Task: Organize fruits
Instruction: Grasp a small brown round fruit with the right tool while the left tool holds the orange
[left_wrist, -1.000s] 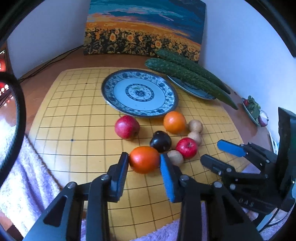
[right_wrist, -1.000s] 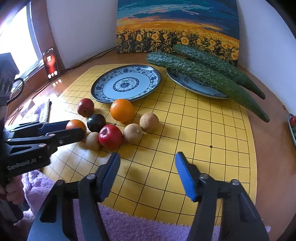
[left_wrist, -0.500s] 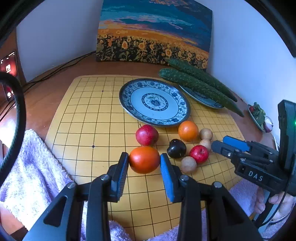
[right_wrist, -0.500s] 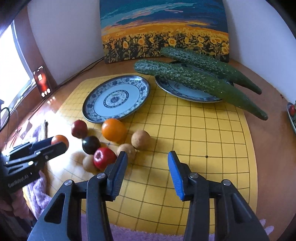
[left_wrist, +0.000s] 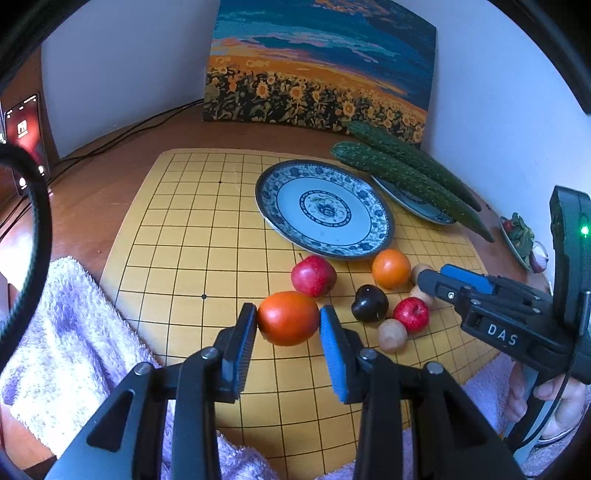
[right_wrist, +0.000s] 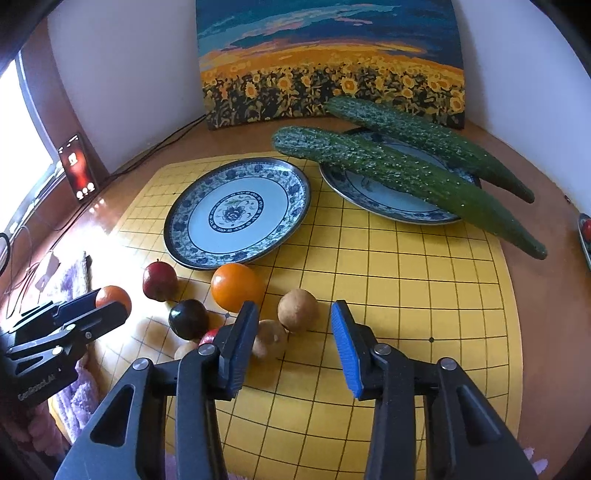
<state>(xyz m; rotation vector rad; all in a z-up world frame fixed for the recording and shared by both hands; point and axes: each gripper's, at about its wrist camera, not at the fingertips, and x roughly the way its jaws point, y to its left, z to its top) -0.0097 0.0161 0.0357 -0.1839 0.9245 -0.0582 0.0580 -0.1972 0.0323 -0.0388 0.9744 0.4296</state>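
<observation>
My left gripper (left_wrist: 288, 325) is shut on an orange-red tomato (left_wrist: 288, 317) and holds it above the yellow grid mat (left_wrist: 192, 236). It also shows in the right wrist view (right_wrist: 110, 306). On the mat lie a red apple (left_wrist: 313, 275), an orange (left_wrist: 390, 268), a dark plum (left_wrist: 369, 302), a small red apple (left_wrist: 411, 314) and brown round fruits (left_wrist: 391, 334). An empty blue-patterned plate (left_wrist: 284, 218) sits behind them. My right gripper (right_wrist: 295, 325) is open, just above a brown fruit (right_wrist: 297, 309).
Two long cucumbers (right_wrist: 406, 173) rest on a second plate (right_wrist: 373, 199) at the back right. A sunflower painting (left_wrist: 317, 70) leans on the wall. A purple towel (left_wrist: 66, 332) lies at the mat's near left. A phone (right_wrist: 77, 166) stands at the left.
My left gripper has lifted the tomato and drawn back to the left. My right gripper has moved forward over the brown fruits and its jaws have narrowed.
</observation>
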